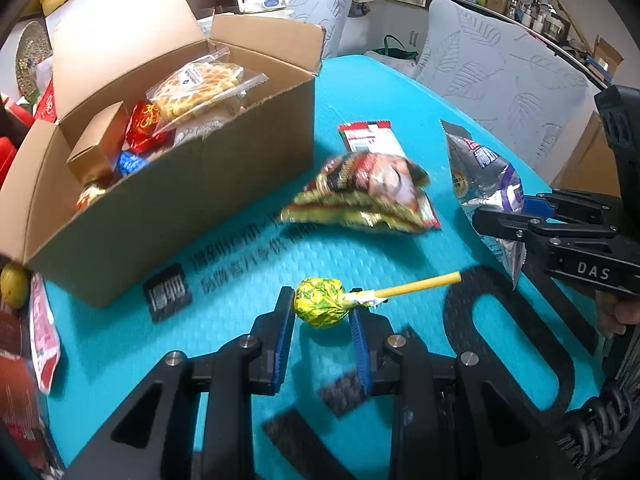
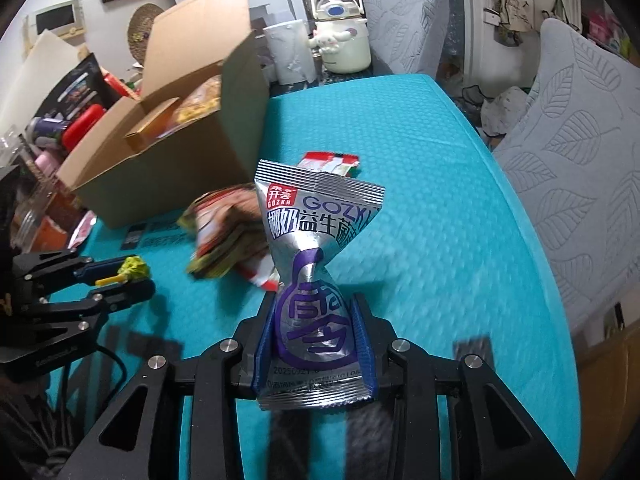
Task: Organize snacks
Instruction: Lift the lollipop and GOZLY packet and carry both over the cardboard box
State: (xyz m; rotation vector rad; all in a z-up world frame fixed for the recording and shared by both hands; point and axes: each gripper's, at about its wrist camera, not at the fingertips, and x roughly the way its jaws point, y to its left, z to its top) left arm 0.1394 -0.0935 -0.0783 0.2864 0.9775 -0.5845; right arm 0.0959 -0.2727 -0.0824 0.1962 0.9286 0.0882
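My left gripper [image 1: 322, 310] is shut on a lollipop [image 1: 320, 302] in a yellow-green wrapper, its yellow stick pointing right. My right gripper [image 2: 316, 312] is shut on a silver and purple snack packet [image 2: 316, 240], pinched at its waist and lifted off the teal table [image 2: 440, 200]. From the left wrist view that packet [image 1: 480, 184] and the right gripper [image 1: 500, 216] appear at the right. The left gripper [image 2: 120, 280] with the lollipop [image 2: 134, 268] shows at the left of the right wrist view. An open cardboard box [image 1: 160, 200] holds several snacks.
A pile of red and yellow snack packets [image 1: 360, 196] lies on the table beside the box [image 2: 168, 152], with a red-white packet [image 1: 366, 136] behind it. Padded chairs [image 2: 580, 152] stand along the table's right side. A white kettle [image 2: 340, 36] and clutter sit beyond the box.
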